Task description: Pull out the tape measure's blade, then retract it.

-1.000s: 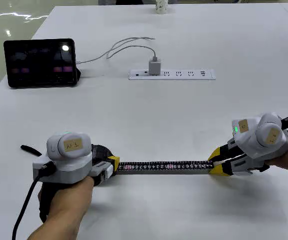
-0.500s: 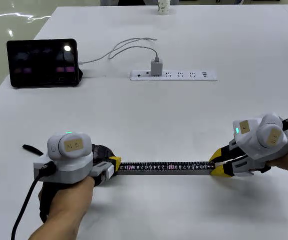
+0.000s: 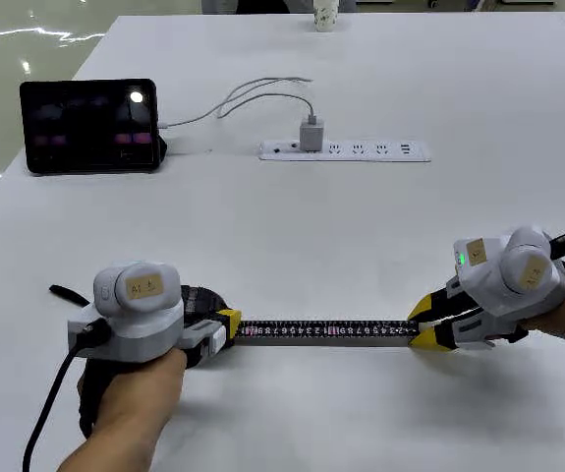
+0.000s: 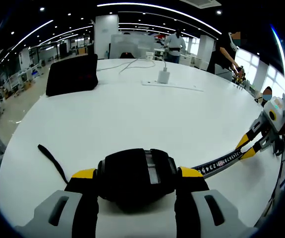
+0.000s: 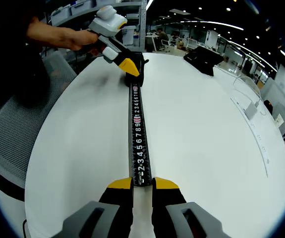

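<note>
Nothing moved | left claw (image 4: 138, 173) clamps case (image 3: 201, 300) | right claw (image 5: 142, 184) pinches blade (image 5: 138, 134) | table (image 3: 361, 246) open

Blade bars the gap; bare table to either side.
Straight ahead of the right gripper (image 5: 142, 184), the blade (image 5: 139, 144) runs to the tape measure case (image 4: 137, 173), which fills the left gripper (image 3: 218, 332) jaws. On the right gripper's right, open table (image 3: 361, 236) reaches as far as the power strip (image 3: 361, 150), charger (image 3: 311, 133) and tablet (image 3: 90, 126). A black strap (image 4: 50, 161) lies just left of the left gripper.
</note>
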Motion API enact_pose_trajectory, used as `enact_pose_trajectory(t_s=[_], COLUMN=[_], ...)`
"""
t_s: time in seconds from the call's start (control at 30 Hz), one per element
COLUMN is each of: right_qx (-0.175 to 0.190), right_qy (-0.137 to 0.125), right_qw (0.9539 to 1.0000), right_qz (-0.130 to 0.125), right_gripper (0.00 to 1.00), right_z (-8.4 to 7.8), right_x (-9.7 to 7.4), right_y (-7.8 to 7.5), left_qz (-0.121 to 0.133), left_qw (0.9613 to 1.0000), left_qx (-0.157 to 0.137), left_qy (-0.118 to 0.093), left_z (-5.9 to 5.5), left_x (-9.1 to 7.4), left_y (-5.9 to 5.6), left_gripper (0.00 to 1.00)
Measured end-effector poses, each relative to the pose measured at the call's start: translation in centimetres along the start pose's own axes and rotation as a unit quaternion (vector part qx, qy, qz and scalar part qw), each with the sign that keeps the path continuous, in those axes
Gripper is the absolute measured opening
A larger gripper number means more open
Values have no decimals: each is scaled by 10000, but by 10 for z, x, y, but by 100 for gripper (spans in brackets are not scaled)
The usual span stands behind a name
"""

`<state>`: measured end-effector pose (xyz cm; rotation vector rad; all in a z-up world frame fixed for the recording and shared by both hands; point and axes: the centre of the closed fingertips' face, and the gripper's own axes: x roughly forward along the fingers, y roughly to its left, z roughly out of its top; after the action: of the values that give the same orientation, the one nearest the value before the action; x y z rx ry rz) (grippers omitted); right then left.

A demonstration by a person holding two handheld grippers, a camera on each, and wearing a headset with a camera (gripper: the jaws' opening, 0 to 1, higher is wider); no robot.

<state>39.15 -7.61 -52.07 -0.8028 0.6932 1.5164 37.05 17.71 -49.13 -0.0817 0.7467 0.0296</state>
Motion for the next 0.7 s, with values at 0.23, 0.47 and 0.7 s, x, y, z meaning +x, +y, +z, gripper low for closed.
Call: enact_pose_trajectory(t_s=[0.23, 0.47, 0.7], right_qx=[-52, -78, -94], right_qy=[-56, -117, -151], right_qw=[10000, 9999, 9998], right_qz=[40, 76, 94], right_gripper=[10, 10, 10], right_z=[11, 22, 30], right_x=[8, 15, 21], right_y=[1, 2, 3], left_qz=[-29, -55, -85], left_qw=[10000, 10000, 10000], left_qx=[-13, -16, -32], left_qy=[12, 16, 16], left_z=[0, 0, -1], left_x=[0, 0, -1], left_y=[0, 0, 0], left_gripper=[57, 57, 57])
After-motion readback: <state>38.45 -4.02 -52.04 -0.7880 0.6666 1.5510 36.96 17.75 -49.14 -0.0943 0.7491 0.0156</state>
